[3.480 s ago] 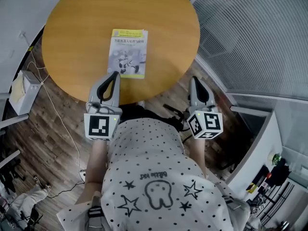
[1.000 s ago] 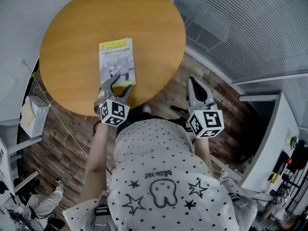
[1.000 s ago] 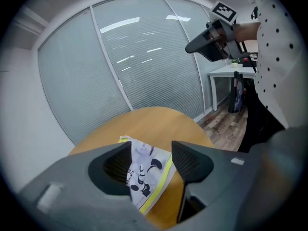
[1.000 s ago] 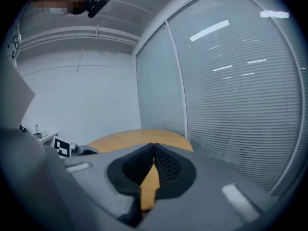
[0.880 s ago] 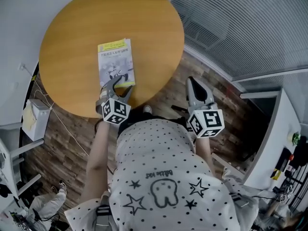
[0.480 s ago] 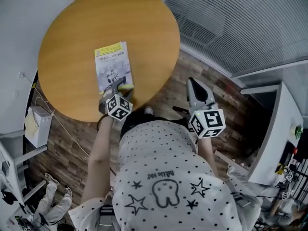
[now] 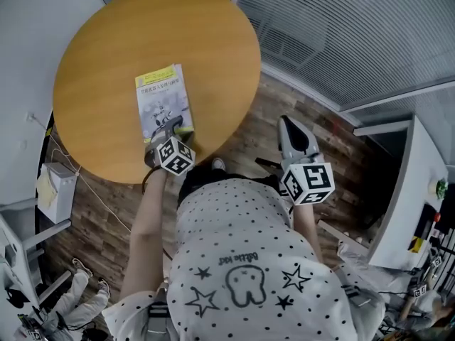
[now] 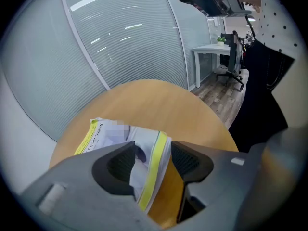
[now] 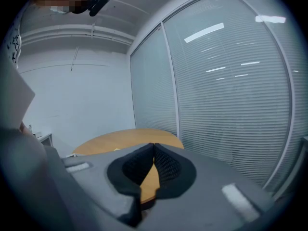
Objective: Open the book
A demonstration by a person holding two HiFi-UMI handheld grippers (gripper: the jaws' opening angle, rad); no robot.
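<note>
Left gripper [image 8: 153, 153], jaws spread, straddles the book's [image 7: 163, 99] near edge; right gripper [image 9: 153, 150] (pressed together, empty) hangs clear. Biting too deep could drag the whole book.

Bright, even light; glare streaks the glass wall [image 8: 134, 47]; fisheye edges; left claw [image 8: 153, 152] blurred.

Right gripper [image 9: 154, 145], fingers [image 9: 170, 166] together, faces wooden table [image 9: 110, 142].

I wear a white short-sleeved shirt [image 7: 242, 261] with small black dots, outlined black stars and a cartoon tooth drawing. My left hand-held gripper [image 7: 176, 125] and right hand-held gripper [image 7: 287, 120] are grey with black ribbed pads. Each carries a white cube [image 7: 308, 182] printed with black square markers.
</note>
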